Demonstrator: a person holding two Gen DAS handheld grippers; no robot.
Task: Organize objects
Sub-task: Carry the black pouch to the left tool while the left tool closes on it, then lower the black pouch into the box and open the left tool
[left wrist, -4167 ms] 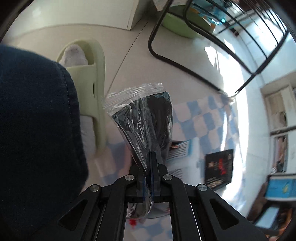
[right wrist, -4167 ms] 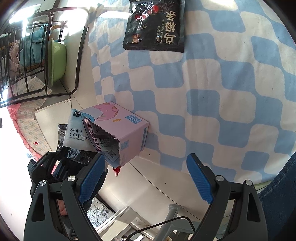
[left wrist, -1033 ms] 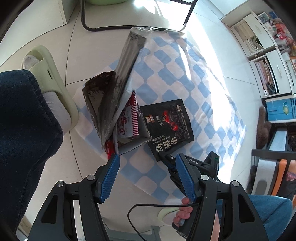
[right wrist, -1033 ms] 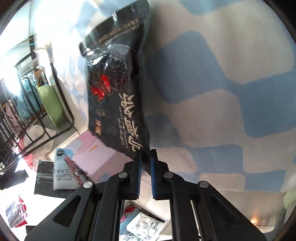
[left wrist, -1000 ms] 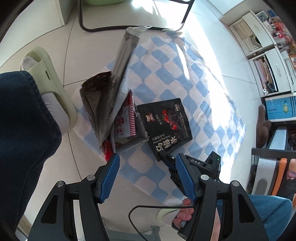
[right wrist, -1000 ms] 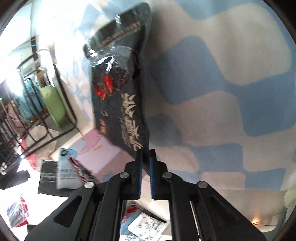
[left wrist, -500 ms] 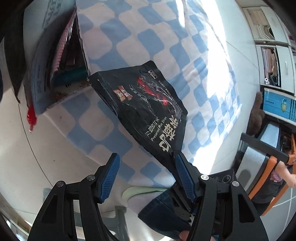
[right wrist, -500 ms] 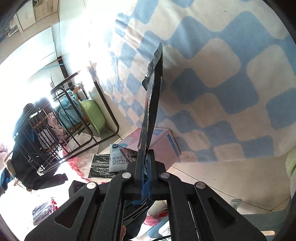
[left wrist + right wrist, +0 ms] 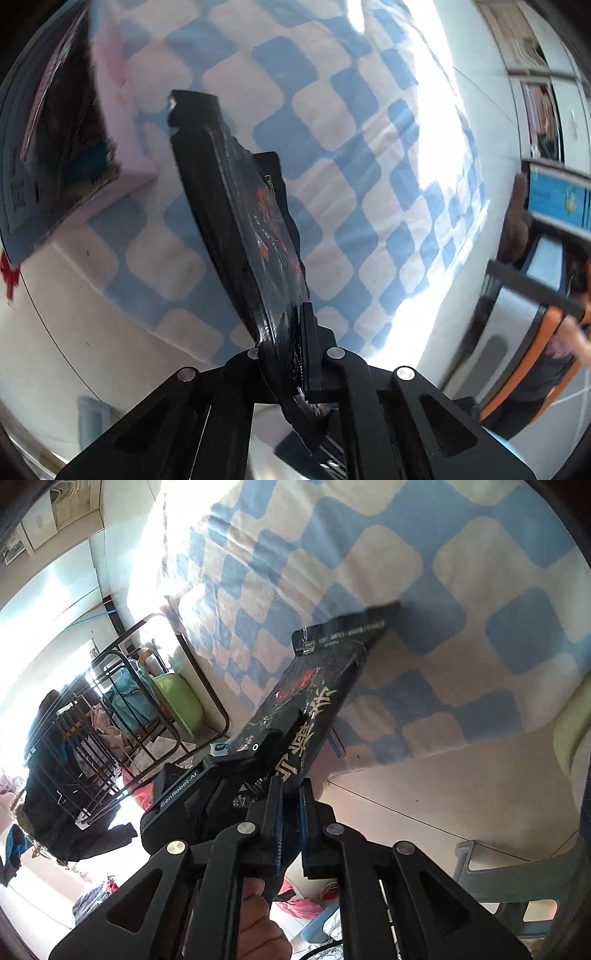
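A black snack pouch (image 9: 243, 206) with red fruit and white lettering is held up over the blue-and-white checked cloth (image 9: 332, 110). My left gripper (image 9: 284, 332) is shut on the pouch's near edge. In the right wrist view the pouch (image 9: 317, 686) slants up to the right, and the left gripper (image 9: 280, 723) clamps its left side. My right gripper (image 9: 290, 812) is opening. Its blue pads stand slightly apart with the pouch's lower corner still between them. The pink box (image 9: 122, 122) lies on the cloth at the left, its open end facing me.
A black metal rack (image 9: 110, 716) and a green basin (image 9: 177, 698) stand beyond the cloth. A pale green slipper (image 9: 572, 731) and a grey plastic stool (image 9: 498, 860) are on the tiled floor. A hand (image 9: 258, 915) grips the left tool. Shelves (image 9: 535, 103) line the far wall.
The left gripper, open before, has closed on the pouch beside the right one. The right jaws, shut on the pouch earlier, have parted slightly. The pouch has risen off the cloth.
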